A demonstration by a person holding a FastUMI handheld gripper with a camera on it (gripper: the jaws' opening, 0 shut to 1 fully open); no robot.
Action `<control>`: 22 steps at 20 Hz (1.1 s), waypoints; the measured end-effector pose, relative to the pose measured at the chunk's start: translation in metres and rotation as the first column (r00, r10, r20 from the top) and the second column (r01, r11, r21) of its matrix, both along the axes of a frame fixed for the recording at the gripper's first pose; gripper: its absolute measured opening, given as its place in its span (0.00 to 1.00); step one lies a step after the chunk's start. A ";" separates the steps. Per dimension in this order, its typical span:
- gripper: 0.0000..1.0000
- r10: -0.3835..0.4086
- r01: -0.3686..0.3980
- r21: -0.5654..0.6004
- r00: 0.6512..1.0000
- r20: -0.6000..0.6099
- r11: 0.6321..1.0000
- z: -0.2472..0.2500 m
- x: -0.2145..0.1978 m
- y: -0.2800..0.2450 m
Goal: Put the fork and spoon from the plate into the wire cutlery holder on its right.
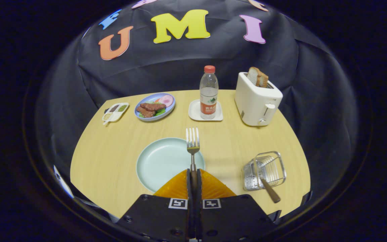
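The hand-held gripper is clamped on the handle of the fork, both fingers pressed against it, tines pointing forward above the far rim of the plate. The wire cutlery holder stands to the right on the table, with a brown handle, likely the spoon, already leaning out of it. Risk: the slim, smooth metal fork may pivot in the grip, or its tines snag the thin wires and tip the light basket. The plate is round, pale and glossy; the table has a wood grain.
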State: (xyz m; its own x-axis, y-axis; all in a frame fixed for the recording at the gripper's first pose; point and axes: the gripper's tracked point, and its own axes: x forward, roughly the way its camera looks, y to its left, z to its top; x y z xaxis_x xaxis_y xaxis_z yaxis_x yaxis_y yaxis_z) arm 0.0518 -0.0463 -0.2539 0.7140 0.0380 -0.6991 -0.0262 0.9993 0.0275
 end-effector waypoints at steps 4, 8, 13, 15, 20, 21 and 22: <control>0.02 -0.019 0.018 -0.030 1.000 -0.022 0.999 0.015 -0.010 -0.045; 0.01 -0.029 0.025 -0.048 0.997 -0.077 0.999 0.018 -0.021 -0.088; 0.01 -0.002 -0.023 -0.122 0.980 -0.200 0.992 0.008 -0.036 -0.142; 0.01 0.006 -0.027 -0.077 0.963 -0.268 0.997 0.000 -0.048 -0.146; 0.02 -0.035 0.041 0.007 0.924 -0.381 0.999 -0.018 -0.063 -0.155; 0.02 -0.052 0.064 0.016 0.915 -0.400 0.998 -0.019 -0.065 -0.157; 0.02 -0.073 0.093 0.027 0.903 -0.424 0.995 -0.020 -0.065 -0.160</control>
